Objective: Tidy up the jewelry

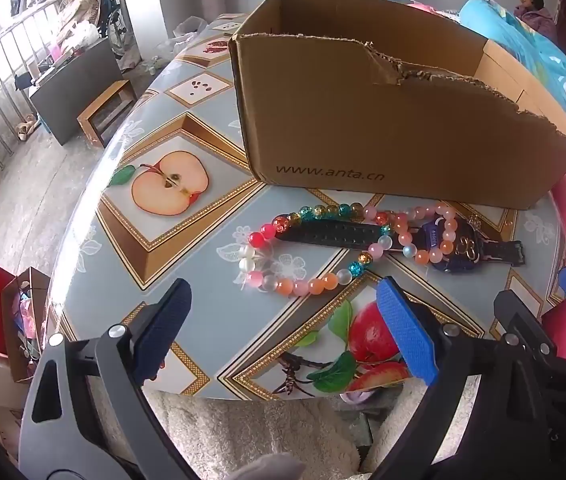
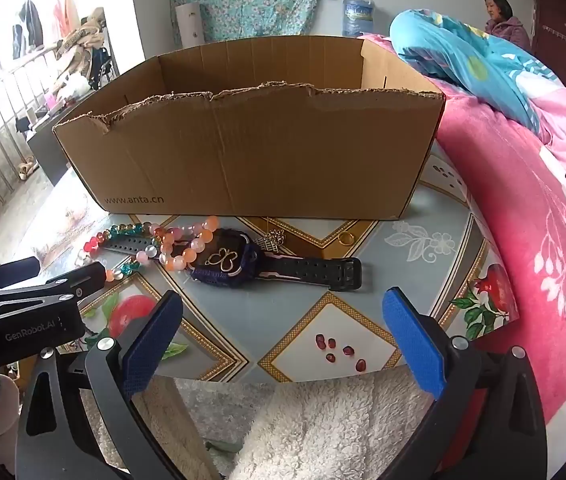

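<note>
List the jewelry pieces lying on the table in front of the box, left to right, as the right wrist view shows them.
Multicolor bead bracelet → peach and pink bead bracelet → watch with a butterfly charm on its face → small silver pendant → gold ring.

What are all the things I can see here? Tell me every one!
cardboard box: one, brown, back of the table, torn rim
bead bracelets: two, one multicoloured, one pink and orange, lying over the watch
watch: one, dark purple with black strap, in front of the box
butterfly charm: one, gold, on the watch face
ring: one, gold, near the box
silver charm: one, beside the watch
table: one, fruit-print cover
blanket: one, pink, right
left hand-held gripper: open, blue pads
right hand-held gripper: open, blue pads
</note>
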The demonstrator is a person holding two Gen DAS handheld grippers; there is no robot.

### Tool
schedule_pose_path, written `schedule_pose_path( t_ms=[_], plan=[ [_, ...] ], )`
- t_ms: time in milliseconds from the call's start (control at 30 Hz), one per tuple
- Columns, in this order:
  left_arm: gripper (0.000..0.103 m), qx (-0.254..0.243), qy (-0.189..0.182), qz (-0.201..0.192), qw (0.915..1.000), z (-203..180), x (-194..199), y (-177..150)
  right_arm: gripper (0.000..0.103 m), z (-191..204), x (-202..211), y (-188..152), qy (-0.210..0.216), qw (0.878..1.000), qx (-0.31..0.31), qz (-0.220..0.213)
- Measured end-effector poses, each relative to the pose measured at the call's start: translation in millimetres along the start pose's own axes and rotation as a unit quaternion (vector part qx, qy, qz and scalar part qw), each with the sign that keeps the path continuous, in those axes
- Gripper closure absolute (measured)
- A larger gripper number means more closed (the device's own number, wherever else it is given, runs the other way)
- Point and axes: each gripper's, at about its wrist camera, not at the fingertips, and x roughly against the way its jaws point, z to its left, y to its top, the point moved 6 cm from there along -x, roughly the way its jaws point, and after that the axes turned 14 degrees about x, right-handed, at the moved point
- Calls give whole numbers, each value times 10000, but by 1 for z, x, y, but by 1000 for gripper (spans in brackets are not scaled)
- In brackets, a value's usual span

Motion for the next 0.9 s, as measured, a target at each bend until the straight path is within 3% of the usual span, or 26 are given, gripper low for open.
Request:
schedule_pose_path(
  t_ms=[900],
  plan=[
    [13, 19, 15, 33, 10000, 1, -2, -1, 5, -1, 0, 1, -33, 10000, 42, 71]
  ],
)
